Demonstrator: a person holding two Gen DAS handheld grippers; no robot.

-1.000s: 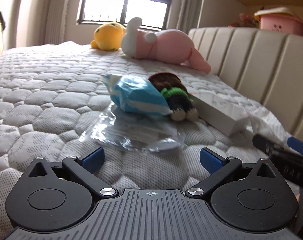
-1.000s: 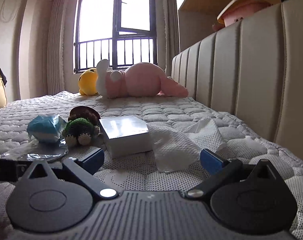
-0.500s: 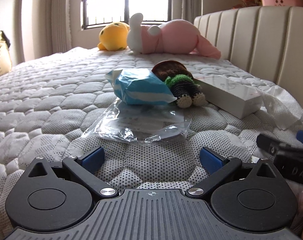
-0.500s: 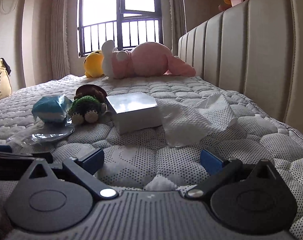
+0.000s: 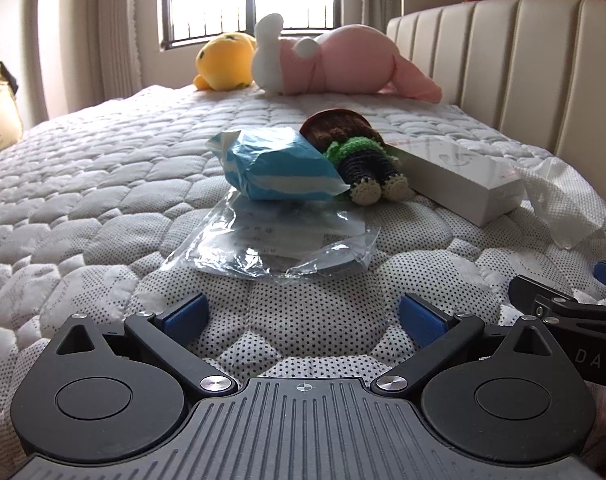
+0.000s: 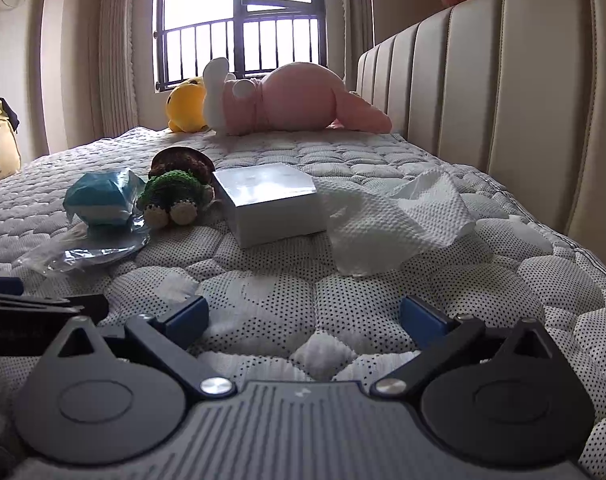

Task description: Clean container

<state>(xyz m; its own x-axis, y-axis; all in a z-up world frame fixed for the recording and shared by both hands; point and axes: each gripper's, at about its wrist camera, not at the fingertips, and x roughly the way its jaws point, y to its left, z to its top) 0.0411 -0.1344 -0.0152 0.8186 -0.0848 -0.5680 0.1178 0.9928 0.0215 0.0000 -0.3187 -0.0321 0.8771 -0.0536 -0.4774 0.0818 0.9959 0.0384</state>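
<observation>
Evidently nothing has yet been taken up. The bed [image 6: 263, 312] is used as the work surface, and the things are laid out in a loose row across it, within reach of both tools. Against the far window two plush toys are left lying, the pink one [image 6: 295, 100] and the yellow one [image 6: 185, 106], well apart from the rest. The box [image 6: 271, 204], judged to be the container, is set flat near the headboard, with a tissue [image 6: 391, 220] spread just beside it, presumably kept ready for wiping. To its other side a crochet doll [image 6: 175, 196], a blue packet [image 6: 99, 196] and a clear bag [image 5: 279, 244] are clustered. The left hand-held gripper [image 5: 303, 316] and the right hand-held gripper [image 6: 303, 316] are each held low with jaws apart, empty.
</observation>
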